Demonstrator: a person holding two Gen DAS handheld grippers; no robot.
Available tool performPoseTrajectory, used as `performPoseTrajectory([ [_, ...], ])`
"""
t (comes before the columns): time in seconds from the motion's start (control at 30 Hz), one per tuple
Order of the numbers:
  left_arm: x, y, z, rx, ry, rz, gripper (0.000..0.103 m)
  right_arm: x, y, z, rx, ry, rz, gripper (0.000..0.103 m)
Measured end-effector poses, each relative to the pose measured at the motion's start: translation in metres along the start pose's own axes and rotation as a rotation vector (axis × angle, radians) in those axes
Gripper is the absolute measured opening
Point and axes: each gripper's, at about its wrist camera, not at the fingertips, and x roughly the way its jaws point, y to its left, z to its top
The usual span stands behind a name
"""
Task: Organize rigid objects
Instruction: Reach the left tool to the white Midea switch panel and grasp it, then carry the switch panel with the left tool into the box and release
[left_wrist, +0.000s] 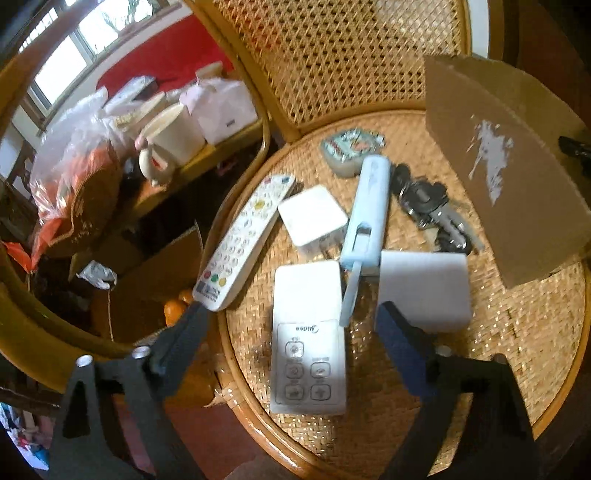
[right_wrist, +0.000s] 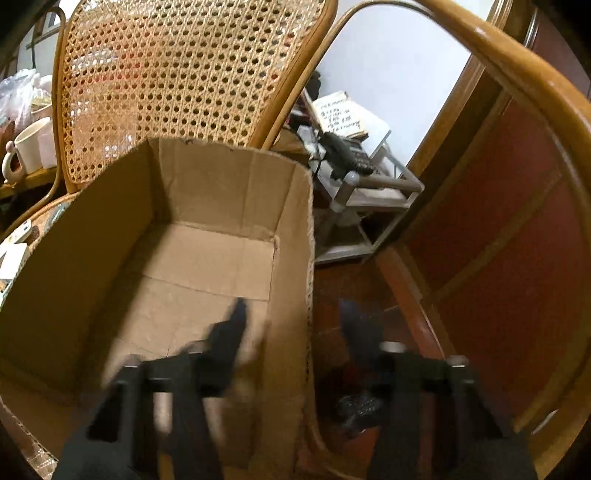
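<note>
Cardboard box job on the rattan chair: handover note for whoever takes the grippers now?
Left gripper: open, empty, over the flat white Midea remote.
Right gripper: jaws straddle the right wall of the open brown cardboard box, not pressing it.
Box: nothing visible inside.
Still on the woven seat: Midea remote, long white button remote, small white square adapter, pale blue power bank, white block, key bunch.
Done: nothing packed. Left: everything.

On the chair seat (left_wrist: 517, 332), a cardboard box (right_wrist: 207, 236) is set at the right edge, a long remote (left_wrist: 243, 236) along the left edge, a flat remote (left_wrist: 309, 339) near the front, and keys (left_wrist: 428, 203) toward the back beside the box.
</note>
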Motion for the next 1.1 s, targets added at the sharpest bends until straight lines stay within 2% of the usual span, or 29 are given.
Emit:
performPoseTrajectory([
  [0.07,0.002,0.006,0.000,-0.031,0.010,-0.040,0.085,0.004,0.002,-0.002,-0.008,0.020,0.013,0.013],
  [0.27,0.015,0.014,-0.007,-0.094,0.096,-0.157,0.063,0.005,0.001,-0.002,-0.016,0.006,0.008,0.011],
  [0.4,0.026,0.013,-0.011,-0.104,0.139,-0.183,0.055,0.004,0.000,-0.003,-0.018,0.000,0.018,0.011],
  [0.5,0.032,0.015,-0.011,-0.143,0.150,-0.232,0.053,0.004,-0.001,-0.003,-0.020,-0.002,0.020,0.011],
  [0.6,0.032,0.015,-0.008,-0.145,0.135,-0.227,0.047,0.003,0.000,-0.004,-0.025,-0.006,0.022,0.011],
  [0.77,0.028,0.021,-0.008,-0.186,0.117,-0.245,0.046,0.002,-0.001,-0.005,-0.025,-0.019,0.024,0.011],
  [1.1,-0.016,0.026,-0.011,-0.180,-0.063,-0.181,0.046,-0.001,-0.001,-0.005,-0.004,-0.036,0.039,0.010],
])
